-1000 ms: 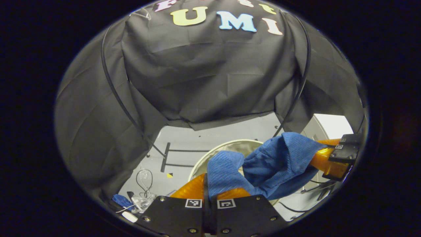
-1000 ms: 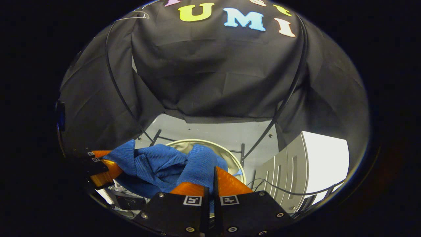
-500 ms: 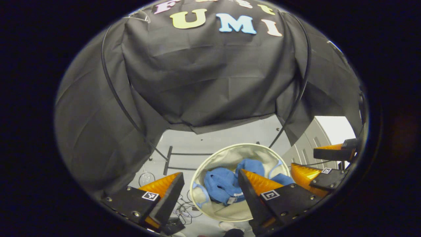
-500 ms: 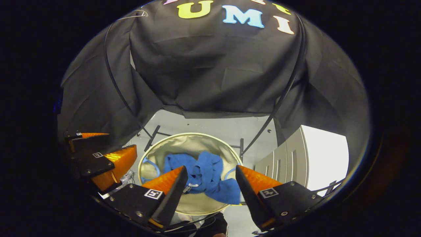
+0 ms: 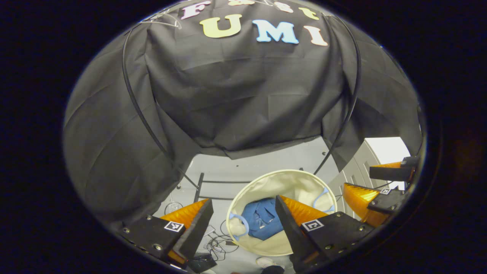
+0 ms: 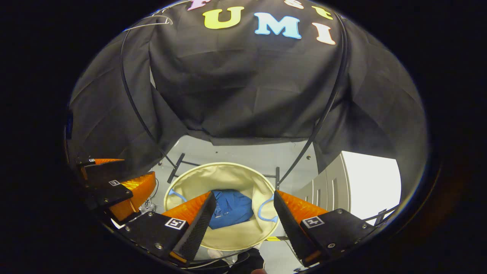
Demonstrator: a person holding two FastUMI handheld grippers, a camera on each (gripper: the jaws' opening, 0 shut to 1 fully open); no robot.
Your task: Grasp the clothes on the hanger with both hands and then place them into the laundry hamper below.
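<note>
The blue garment (image 5: pixel 262 222) (image 6: pixel 232 207) lies crumpled at the bottom of the round cream laundry hamper (image 5: pixel 300 182) (image 6: pixel 217 175) on the floor below. My left gripper (image 5: pixel 243 205) hangs open above the hamper, nothing between its fingers. My right gripper (image 6: pixel 243 199) is open too, high over the hamper. The right gripper (image 5: pixel 374 180) also appears at the right edge of the left gripper view, and the left gripper (image 6: pixel 121 175) at the left edge of the right gripper view. A wire hanger (image 6: pixel 152 23) hangs bare at the top left.
Black rack tubes (image 5: pixel 140 114) (image 6: pixel 323 114) run down both sides to feet on the grey floor. Loose cables (image 5: pixel 220 243) lie beside the hamper. A white cabinet (image 6: pixel 342 186) stands at the right.
A second ago both grippers were shut on the blue garment above the hamper. They opened, the garment dropped in, and it has settled deeper at the bottom since half a second ago.
</note>
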